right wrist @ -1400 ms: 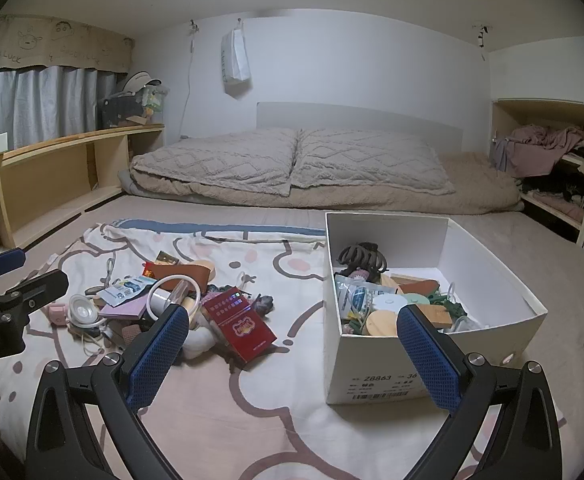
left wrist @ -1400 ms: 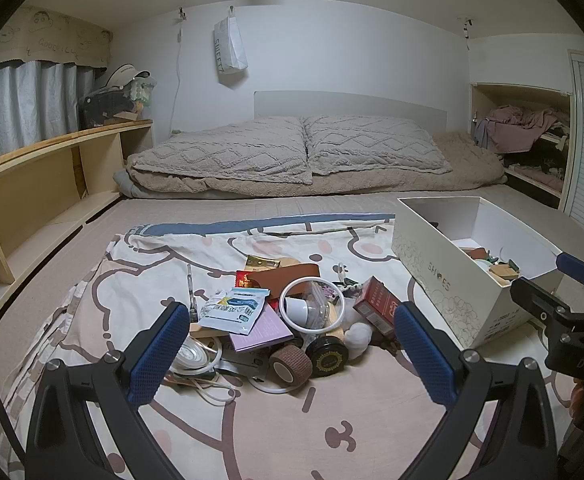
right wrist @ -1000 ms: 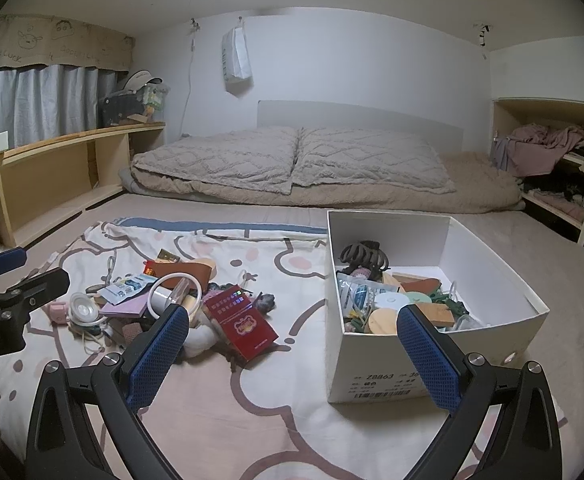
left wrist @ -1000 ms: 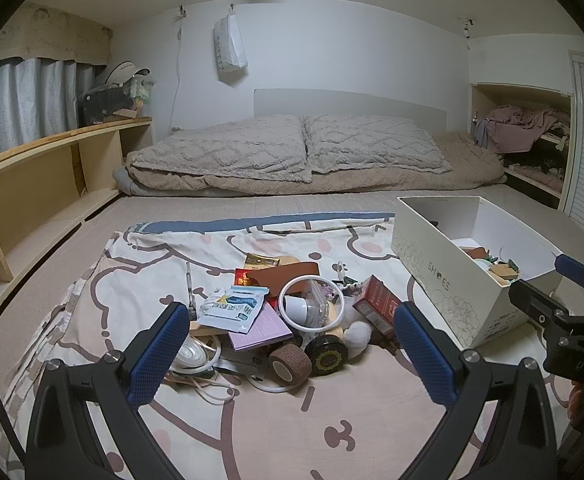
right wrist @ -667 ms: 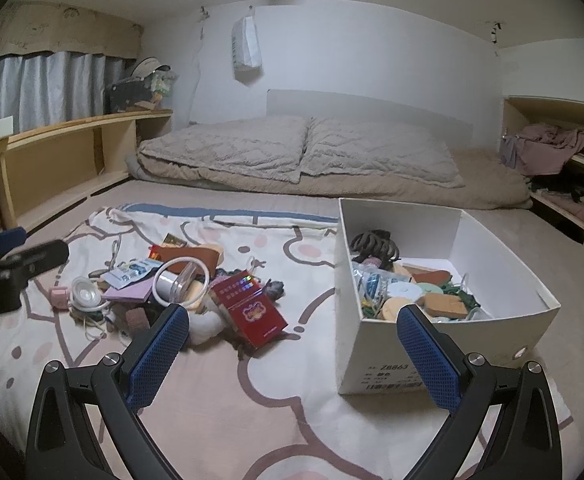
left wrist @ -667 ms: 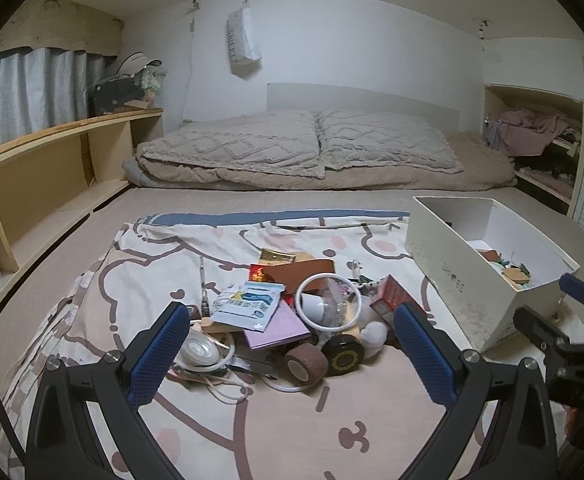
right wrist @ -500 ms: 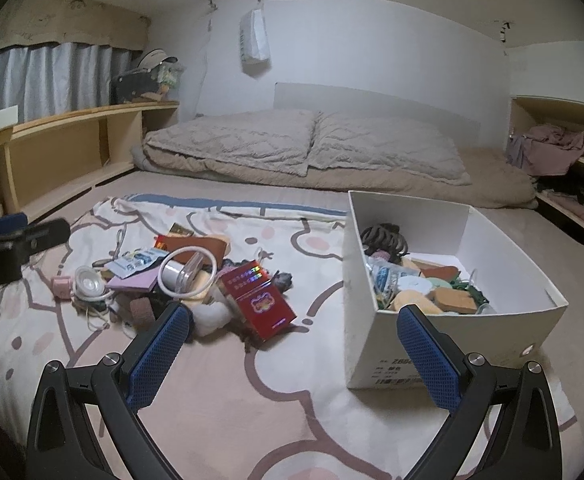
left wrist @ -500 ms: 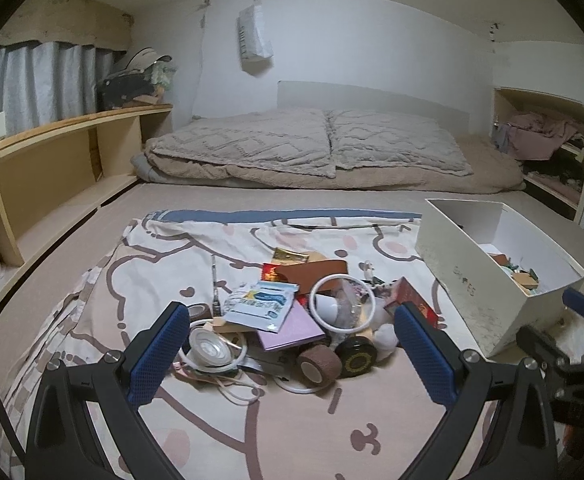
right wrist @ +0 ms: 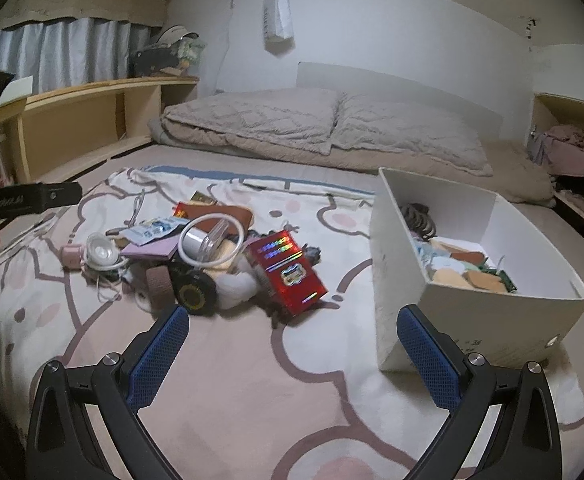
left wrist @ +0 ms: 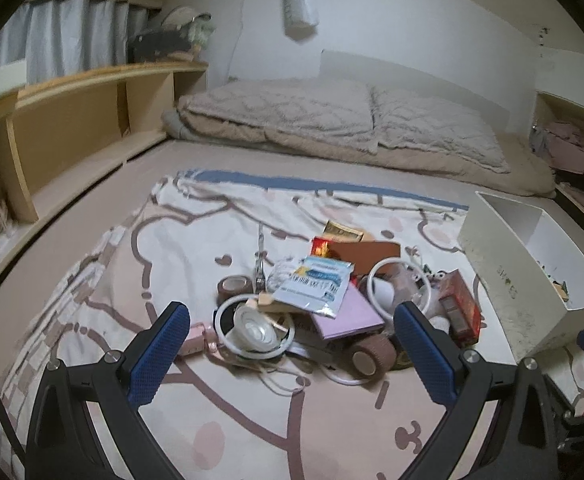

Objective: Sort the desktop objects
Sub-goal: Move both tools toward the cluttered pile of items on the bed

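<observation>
I have both sets of jaws spread wide and empty. The left gripper [left wrist: 292,344] hangs low over the near edge of the pile [left wrist: 332,304], which sits on the printed blanket [left wrist: 195,248] spread across the bed. From this angle the flat white disc [left wrist: 255,330] inside its ring lies straight ahead between the blue pads, so I judge it the easiest first pick: it lies on top at the pile's edge with nothing over it.

The right gripper [right wrist: 292,354] hovers over bare blanket [right wrist: 231,360] between the pile and the white box [right wrist: 472,312]. I keep it there, I think, because it can reach either way: the red box [right wrist: 285,266] lies just ahead, leaning on the heap, and the white box is close on the right. That box stands open with its near corner towards me and already holds a dark hair clip [right wrist: 416,218] and some flat brown and pale pieces, so it looks like the place sorted things go.

The pile is loose and overlapping: a blue-and-white packet [left wrist: 312,286] rests on a purple pad [left wrist: 348,312], a tan tape roll [left wrist: 372,354] lies on its side at the front, and thin white cable [left wrist: 275,376] trails out beneath. Pulling from underneath could drag neighbours, so top pieces first seems wise.
</observation>
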Motion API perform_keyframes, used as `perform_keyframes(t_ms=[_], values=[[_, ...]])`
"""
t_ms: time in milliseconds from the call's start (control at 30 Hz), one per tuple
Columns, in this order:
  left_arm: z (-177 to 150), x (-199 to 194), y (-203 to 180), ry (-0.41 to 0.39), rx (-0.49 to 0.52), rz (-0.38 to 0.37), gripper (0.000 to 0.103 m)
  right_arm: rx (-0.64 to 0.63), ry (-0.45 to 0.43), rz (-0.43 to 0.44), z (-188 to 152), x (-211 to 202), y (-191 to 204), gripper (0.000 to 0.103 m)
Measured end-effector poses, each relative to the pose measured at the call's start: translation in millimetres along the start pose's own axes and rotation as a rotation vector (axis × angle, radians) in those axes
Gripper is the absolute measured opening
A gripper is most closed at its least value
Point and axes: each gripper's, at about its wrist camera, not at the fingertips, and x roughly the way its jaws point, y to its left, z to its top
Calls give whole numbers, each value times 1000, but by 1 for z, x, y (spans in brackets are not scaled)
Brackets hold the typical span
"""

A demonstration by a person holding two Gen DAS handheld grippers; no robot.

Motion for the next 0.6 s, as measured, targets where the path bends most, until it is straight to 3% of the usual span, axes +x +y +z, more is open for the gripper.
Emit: perform_keyframes(t_ms=[167, 367, 600], values=[[-7, 22, 2, 105, -15, -29, 103, -17, 41, 28, -9, 10, 12, 103], [-25, 48, -15, 219, 68, -19, 103, -39, 79, 50, -17, 19, 25, 103], [-34, 65, -35, 257, 149, -16, 103, -66, 116, 66, -27, 26, 35, 103]])
